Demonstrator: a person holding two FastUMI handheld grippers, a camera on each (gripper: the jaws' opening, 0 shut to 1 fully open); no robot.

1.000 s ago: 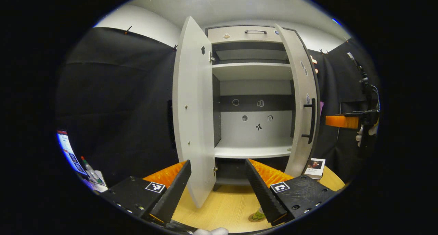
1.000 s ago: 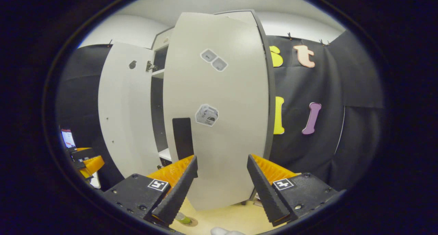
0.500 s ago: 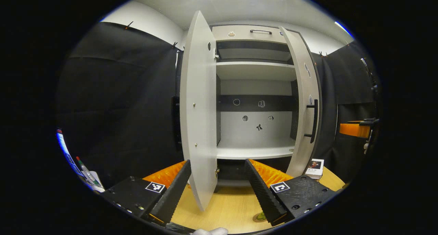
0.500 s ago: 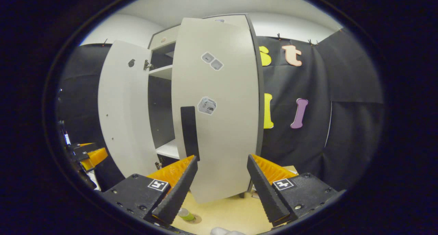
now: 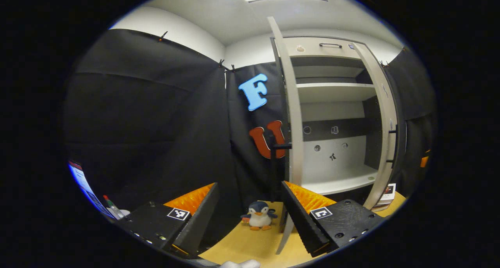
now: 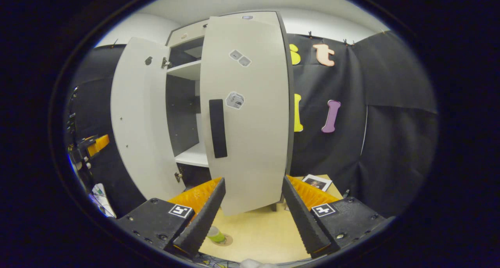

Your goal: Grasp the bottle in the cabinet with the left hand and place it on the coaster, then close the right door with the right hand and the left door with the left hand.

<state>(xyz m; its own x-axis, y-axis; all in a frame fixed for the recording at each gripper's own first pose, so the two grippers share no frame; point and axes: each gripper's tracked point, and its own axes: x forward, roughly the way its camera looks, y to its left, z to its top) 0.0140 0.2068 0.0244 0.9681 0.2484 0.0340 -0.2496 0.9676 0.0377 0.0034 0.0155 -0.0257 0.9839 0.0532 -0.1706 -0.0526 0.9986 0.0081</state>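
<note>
Grippers, left (image 5: 248, 215) and right (image 6: 252, 213), gape wide, holding nothing. Green bottle (image 6: 214, 234) stands on round coaster (image 6: 225, 240), near right gripper; pale cabinet doors (image 6: 246, 111) ajar above bare wooden tabletop (image 6: 258, 236).

The left tool (image 5: 250, 217) is spread wide with nothing between its fingers, held over the wooden worktop (image 5: 250, 242). Ahead stands the cabinet (image 5: 336, 115), both doors open: the left door (image 5: 291, 115) is seen nearly edge-on with its dark handle (image 5: 275, 166) sticking out, the right door (image 5: 386, 131) is ajar. A toy penguin (image 5: 258, 215) stands upright on the worktop near the left door's foot. A small booklet (image 5: 386, 192) lies beside the right door.
</note>
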